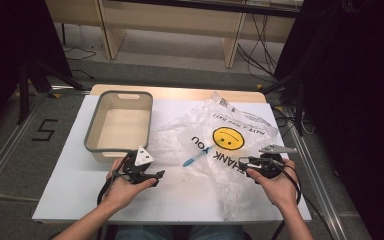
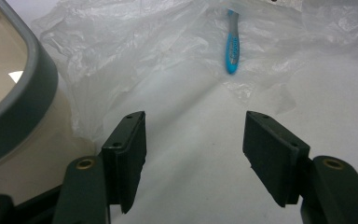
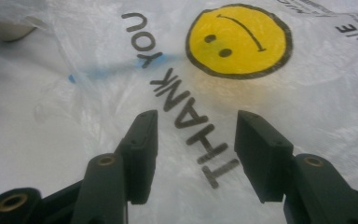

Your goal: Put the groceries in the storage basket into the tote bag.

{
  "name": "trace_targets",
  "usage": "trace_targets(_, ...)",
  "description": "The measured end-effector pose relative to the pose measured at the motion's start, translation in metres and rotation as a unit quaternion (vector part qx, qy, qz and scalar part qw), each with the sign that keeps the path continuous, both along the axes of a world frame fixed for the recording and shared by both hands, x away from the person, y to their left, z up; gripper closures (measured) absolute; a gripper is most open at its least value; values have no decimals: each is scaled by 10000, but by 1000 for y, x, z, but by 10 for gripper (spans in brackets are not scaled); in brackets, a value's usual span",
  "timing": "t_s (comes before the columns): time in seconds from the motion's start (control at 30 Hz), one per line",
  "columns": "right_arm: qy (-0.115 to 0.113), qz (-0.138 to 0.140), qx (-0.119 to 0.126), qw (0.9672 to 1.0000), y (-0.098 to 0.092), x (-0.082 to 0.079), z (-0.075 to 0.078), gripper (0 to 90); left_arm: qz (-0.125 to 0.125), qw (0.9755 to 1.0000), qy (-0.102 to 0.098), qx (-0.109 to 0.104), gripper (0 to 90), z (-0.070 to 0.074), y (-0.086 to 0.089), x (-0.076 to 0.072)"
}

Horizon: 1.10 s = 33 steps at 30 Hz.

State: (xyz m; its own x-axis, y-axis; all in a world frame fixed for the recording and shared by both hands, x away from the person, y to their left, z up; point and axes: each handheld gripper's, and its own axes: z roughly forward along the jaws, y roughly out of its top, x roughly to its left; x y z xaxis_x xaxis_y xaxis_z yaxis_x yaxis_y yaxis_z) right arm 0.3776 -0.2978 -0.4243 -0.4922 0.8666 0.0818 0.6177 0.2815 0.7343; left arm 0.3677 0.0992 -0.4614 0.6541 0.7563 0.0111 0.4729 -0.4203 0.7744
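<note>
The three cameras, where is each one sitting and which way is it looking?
High view: above the person's side, looking forward and down at the table, bin and plastic bag; forearms and both hands show.
Left gripper view: rides the left tool, looking along its open jaws toward the blue toothbrush.
Right gripper view: rides the right tool, looking along its open jaws over the bag's smiley.
Shared: the gripper views both see the bag and toothbrush.
</note>
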Motion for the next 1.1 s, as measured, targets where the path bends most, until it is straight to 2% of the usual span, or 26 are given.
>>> trace_targets(0.4,18,-196,-30,9998,-16,-6,-2,490,-29,10000,13,6,395,0,-1,0)
trace_targets(1.1,22,-253,-16,9997,-21,-7,-1,488,-4,10000,-30,8,395,1,0,0)
